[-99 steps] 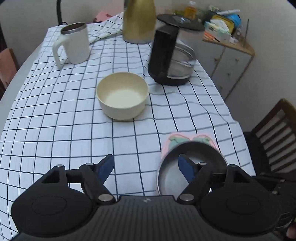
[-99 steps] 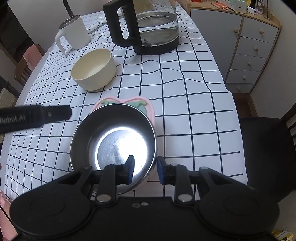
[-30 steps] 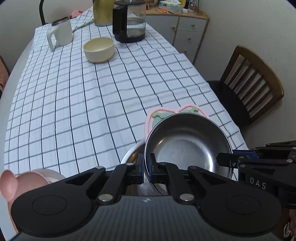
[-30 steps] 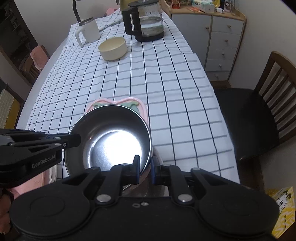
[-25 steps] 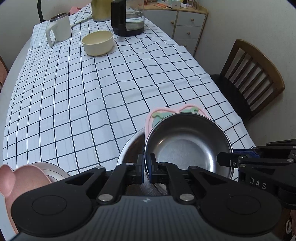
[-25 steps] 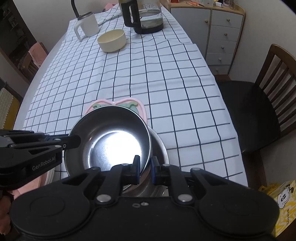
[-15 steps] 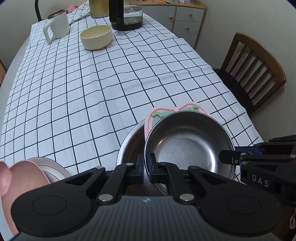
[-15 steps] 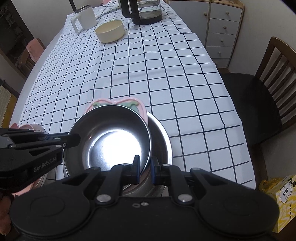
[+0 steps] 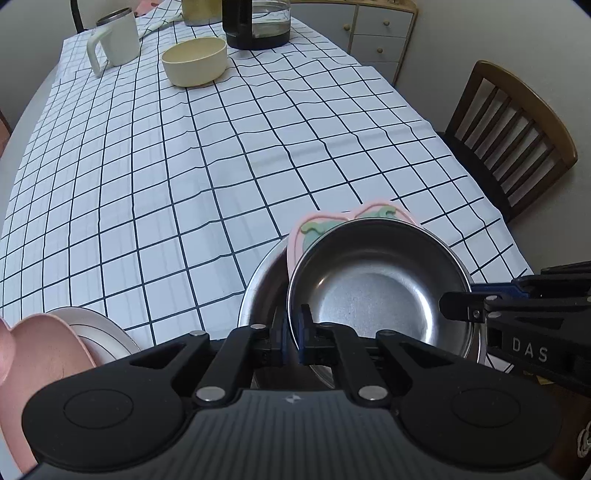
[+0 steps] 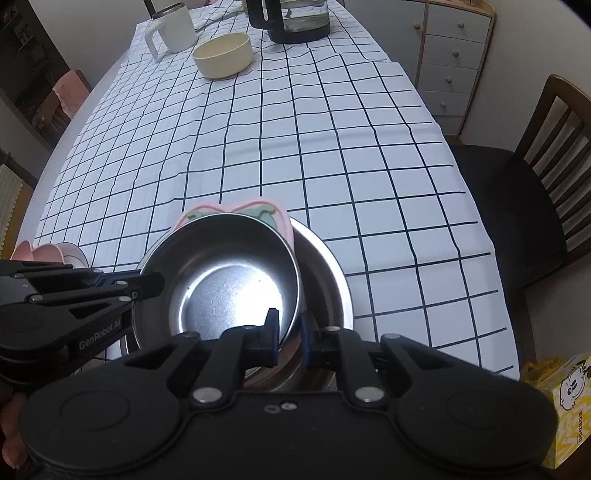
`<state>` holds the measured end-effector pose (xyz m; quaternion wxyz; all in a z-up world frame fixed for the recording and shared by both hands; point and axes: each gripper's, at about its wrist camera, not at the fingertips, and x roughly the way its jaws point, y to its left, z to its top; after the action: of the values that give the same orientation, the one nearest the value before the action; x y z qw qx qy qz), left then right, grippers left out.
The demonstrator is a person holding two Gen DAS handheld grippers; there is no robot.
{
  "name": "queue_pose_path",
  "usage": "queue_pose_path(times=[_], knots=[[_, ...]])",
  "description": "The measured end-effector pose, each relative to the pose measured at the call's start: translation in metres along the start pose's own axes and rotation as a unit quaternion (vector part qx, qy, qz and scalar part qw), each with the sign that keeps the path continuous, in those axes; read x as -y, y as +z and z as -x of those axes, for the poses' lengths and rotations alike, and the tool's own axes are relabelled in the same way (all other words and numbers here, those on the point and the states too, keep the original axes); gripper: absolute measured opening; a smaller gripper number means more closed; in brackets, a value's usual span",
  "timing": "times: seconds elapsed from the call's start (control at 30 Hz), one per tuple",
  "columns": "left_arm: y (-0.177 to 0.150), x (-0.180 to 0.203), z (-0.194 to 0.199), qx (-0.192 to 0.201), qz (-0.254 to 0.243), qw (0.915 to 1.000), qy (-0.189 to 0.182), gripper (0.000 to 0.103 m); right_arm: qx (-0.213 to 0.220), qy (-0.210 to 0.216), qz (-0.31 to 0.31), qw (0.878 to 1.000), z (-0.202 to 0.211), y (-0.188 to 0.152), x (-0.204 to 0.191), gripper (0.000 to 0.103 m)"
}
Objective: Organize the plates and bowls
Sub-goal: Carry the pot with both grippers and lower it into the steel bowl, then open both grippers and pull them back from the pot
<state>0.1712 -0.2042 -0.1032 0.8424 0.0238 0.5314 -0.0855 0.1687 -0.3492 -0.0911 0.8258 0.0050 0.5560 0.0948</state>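
Note:
Both grippers hold a small steel bowl by its rim, with a pink plate under it. My left gripper is shut on the bowl's near left rim. My right gripper is shut on the near right rim of the same bowl. The pair hangs just over a larger steel bowl at the table's near edge, also seen in the right wrist view. A cream bowl stands far up the table.
A pink plate on a white plate sits near left. A white mug and a glass kettle stand at the far end of the checked tablecloth. A wooden chair is at the right.
Both grippers have carried the small steel bowl and pink plate back toward the near table edge, so the larger steel bowl now lies beneath them. The grips are unchanged over the last second.

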Motion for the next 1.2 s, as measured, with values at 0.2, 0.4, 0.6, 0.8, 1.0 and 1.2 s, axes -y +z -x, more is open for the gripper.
queue_pose_path(times=[0.2,0.4,0.6,0.8,1.0,1.2], knots=[[0.002,-0.003,0.003,-0.004,0.004,0.9999,-0.010,0.005,0.008,0.000,-0.003,1.000,0.006,0.004,0.001,0.023],[0.000,-0.004,0.019,0.014,-0.013,0.9997,-0.017,0.009,0.020,-0.005,0.005,1.000,0.017,0.002,-0.003,0.032],[-0.004,-0.011,0.040,0.039,-0.018,0.9986,-0.032,0.009,0.038,-0.003,0.015,0.999,0.033,0.000,-0.012,0.039],[-0.006,-0.022,0.065,0.075,-0.015,0.9963,-0.039,0.010,0.060,-0.001,0.021,0.998,0.050,0.000,-0.023,0.045],[-0.006,-0.037,0.094,0.123,-0.007,0.9917,-0.037,0.050,0.089,0.007,0.032,0.995,0.071,0.004,-0.039,0.051],[0.009,-0.056,0.116,0.159,0.008,0.9870,-0.021,0.066,0.119,0.013,0.049,0.992,0.088,0.018,-0.055,0.062]])
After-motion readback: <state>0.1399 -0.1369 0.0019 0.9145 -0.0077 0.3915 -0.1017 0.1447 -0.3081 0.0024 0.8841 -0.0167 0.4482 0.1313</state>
